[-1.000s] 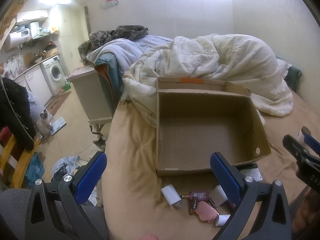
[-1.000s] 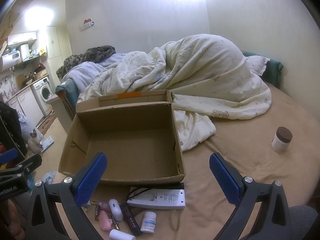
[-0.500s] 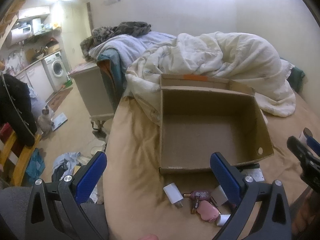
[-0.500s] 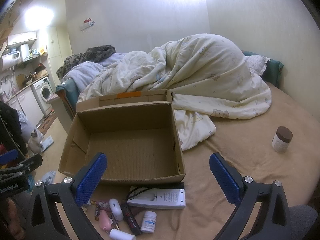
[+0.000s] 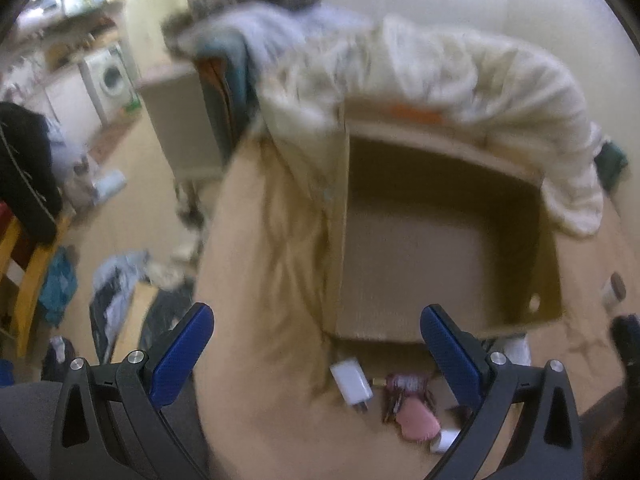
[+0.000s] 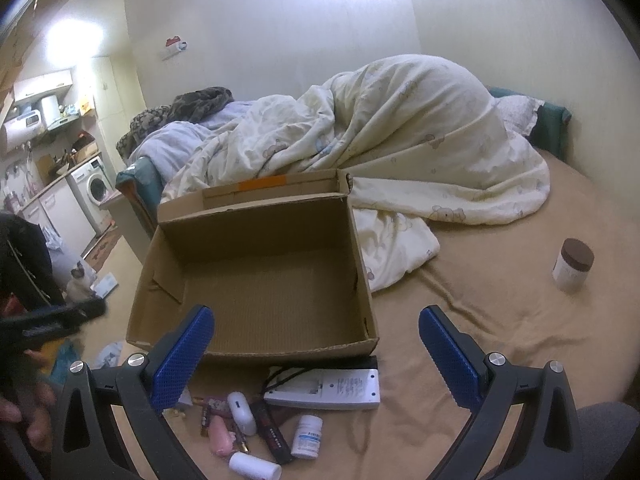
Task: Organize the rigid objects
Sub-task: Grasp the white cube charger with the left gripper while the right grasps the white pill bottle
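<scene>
**Here: a bed, an empty box, small things in front of it**

A tan sheet [image 6: 480, 332] covers the bed, with a cream duvet [image 6: 400, 128] heaped toward the wall. Left of the bed lies a kitchen corner with a washer [image 6: 96, 186], and a cat [image 6: 78, 278] sits on the floor. The left wrist view is blurred by motion.

The cardboard box [image 6: 256, 344] stands open on the sheet, flaps up, and nothing shows inside it. A jar [image 6: 573, 265] with a brown lid stands upright, well apart to the right.

Just before the box's near wall lies a scatter: a white device [image 6: 332, 394] with a black cord touching the wall, a pill bottle [image 6: 307, 436], a white case [image 6: 241, 412], a dark stick [image 6: 272, 432], a pink item [image 6: 222, 440] and a white cylinder [image 6: 254, 470]. In the left view a charger [image 5: 352, 382] lies beside the pink item.

The left gripper [image 5: 316, 348] is spread wide, holding nothing, over the bed edge near the charger. The right gripper [image 6: 316, 348] is likewise wide apart and empty, above the scatter.
</scene>
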{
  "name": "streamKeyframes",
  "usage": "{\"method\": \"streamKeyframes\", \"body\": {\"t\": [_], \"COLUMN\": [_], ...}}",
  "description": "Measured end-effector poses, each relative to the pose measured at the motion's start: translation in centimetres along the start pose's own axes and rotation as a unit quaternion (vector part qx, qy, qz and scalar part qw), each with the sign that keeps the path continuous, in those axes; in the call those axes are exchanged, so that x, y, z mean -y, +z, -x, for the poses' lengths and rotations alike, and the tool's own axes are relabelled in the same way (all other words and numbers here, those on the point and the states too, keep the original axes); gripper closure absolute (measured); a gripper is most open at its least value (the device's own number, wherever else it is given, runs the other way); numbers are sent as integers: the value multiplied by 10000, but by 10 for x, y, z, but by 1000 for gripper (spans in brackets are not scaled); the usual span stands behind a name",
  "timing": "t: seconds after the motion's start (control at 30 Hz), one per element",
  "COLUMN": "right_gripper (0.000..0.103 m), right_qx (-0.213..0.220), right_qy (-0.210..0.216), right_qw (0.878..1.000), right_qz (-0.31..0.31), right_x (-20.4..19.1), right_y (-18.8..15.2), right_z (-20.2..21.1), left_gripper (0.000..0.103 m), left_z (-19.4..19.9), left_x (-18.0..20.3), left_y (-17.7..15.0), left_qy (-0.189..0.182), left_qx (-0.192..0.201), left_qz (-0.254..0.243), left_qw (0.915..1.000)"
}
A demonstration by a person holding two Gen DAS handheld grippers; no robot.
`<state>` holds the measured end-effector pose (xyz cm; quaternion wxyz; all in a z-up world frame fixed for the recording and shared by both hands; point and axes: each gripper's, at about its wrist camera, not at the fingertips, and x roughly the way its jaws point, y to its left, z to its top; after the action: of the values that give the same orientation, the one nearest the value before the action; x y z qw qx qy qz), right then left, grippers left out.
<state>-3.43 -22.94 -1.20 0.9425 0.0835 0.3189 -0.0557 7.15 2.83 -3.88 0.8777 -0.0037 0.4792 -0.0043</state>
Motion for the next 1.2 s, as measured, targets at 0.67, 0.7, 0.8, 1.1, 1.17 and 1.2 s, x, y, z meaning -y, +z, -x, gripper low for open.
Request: {"method": "streamKeyframes", "body": {"t": [0.67,0.7,0.8,1.1,1.17,1.2], "right_gripper": [0,0,0,12,23,23], "right_qx": [-535,-609,-1233,-3633,-3938,-4007], "right_qy": [-70,3,531,1663,1600,1624], "right_qw": [9984,9980,9909,9072,8943,8909], "right_qz": [160,151,-68,-1313,-1398,-1390], "right_x": [1,2,4,-4,-12,-18], "right_y": [-6,-7,-14,-80,-95,-102], "right_z": [-15,-17,-32,-90,-97,-100], "left_gripper": [79,79,79,79,79,79], "left_z": [-132,-128,-119,-101,-98,-98], "left_x": [9,11,12,19,21,17], "left_y": [-44,-45,-49,-53,-54,-50], "left_qy": [-391,-368,-200,37,6,-14], "left_qx": [-2575,-2543,-2388,-2349,-2324,-2314], "left_qz": [608,546,341,151,182,186], "left_qw": [9636,9649,9703,9719,9725,9727]}}
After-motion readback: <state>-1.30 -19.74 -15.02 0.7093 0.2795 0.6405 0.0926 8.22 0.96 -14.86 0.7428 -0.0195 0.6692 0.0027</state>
